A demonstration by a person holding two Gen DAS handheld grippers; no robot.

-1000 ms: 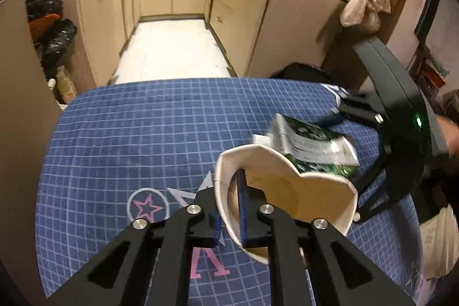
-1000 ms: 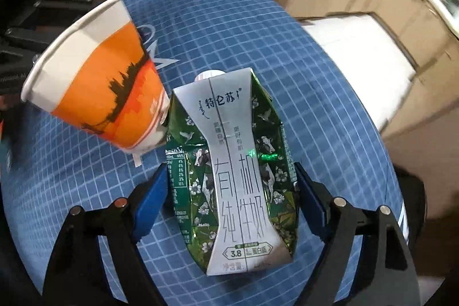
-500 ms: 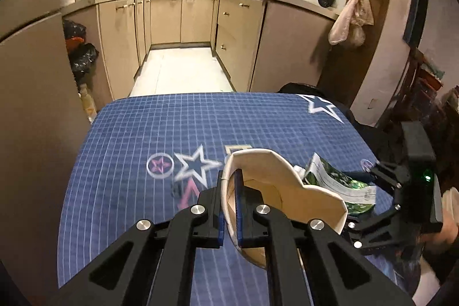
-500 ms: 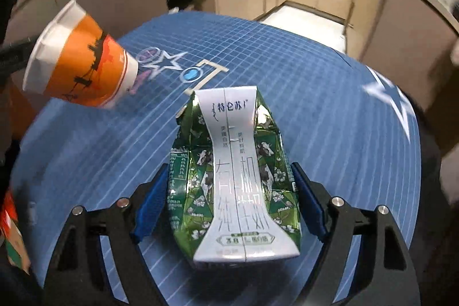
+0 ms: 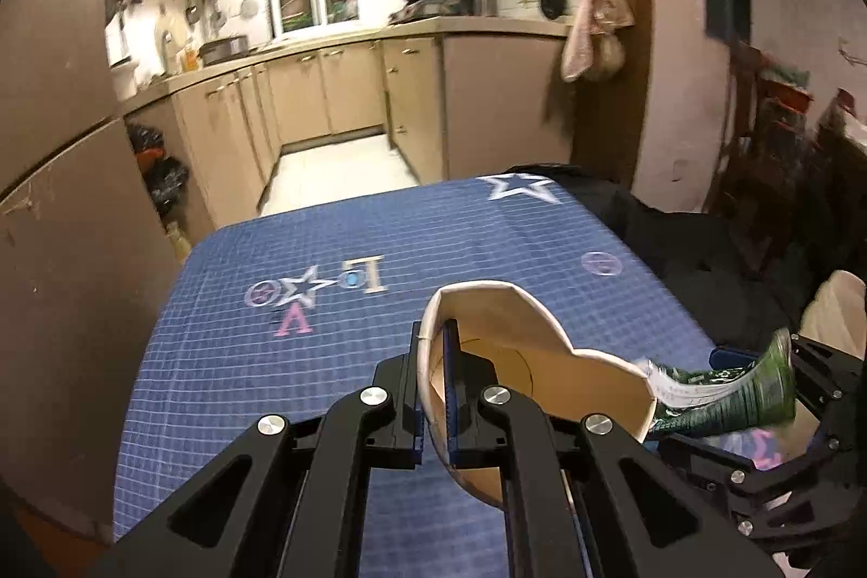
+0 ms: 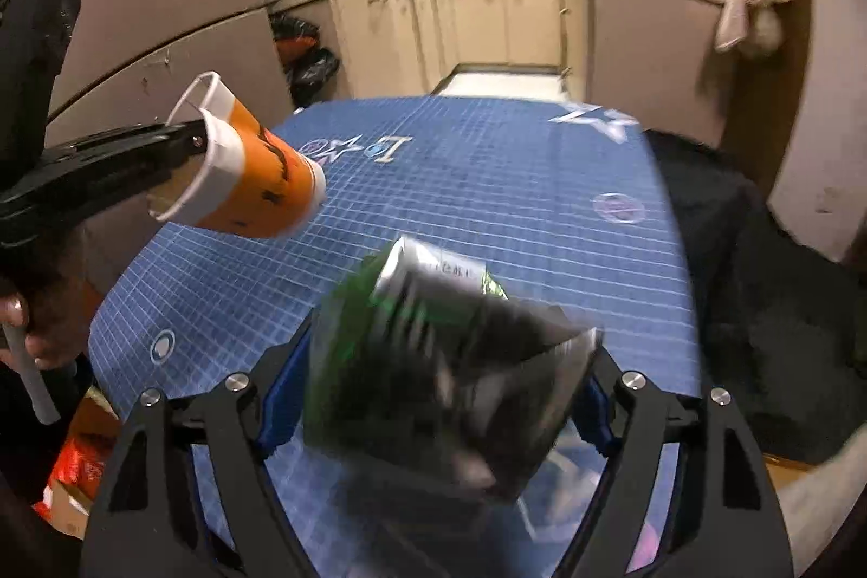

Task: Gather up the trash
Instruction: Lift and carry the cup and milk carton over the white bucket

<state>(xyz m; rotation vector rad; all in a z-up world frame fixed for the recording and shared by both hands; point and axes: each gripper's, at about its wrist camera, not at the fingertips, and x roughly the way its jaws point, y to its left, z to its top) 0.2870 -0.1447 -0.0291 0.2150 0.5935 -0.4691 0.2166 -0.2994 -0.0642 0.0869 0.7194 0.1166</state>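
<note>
My left gripper [image 5: 433,345] is shut on the rim wall of an orange and white paper cup [image 5: 515,339], one finger inside and one outside. In the right wrist view the cup [image 6: 254,182] hangs tilted at the left, above the blue gridded table [image 6: 487,177], held by the left gripper [image 6: 198,139]. A crumpled green and white milk carton [image 6: 433,361] sits between the fingers of my right gripper [image 6: 439,377], whose jaws are closing; the carton is blurred and tilted. The left wrist view shows the carton [image 5: 748,394] at the lower right.
Beige kitchen cabinets [image 5: 347,90] line the far side, and black bags [image 6: 309,58] lie on the floor at the left. A dark cloth-covered seat [image 5: 677,242] stands right of the table [image 5: 271,361]. A brown panel [image 5: 59,253] borders the table's left. A person's hand [image 6: 32,339] holds the left gripper.
Both grippers have drawn back and up from the table with their loads, so more kitchen shows. The carton has tipped over in the right gripper and is now blurred.
</note>
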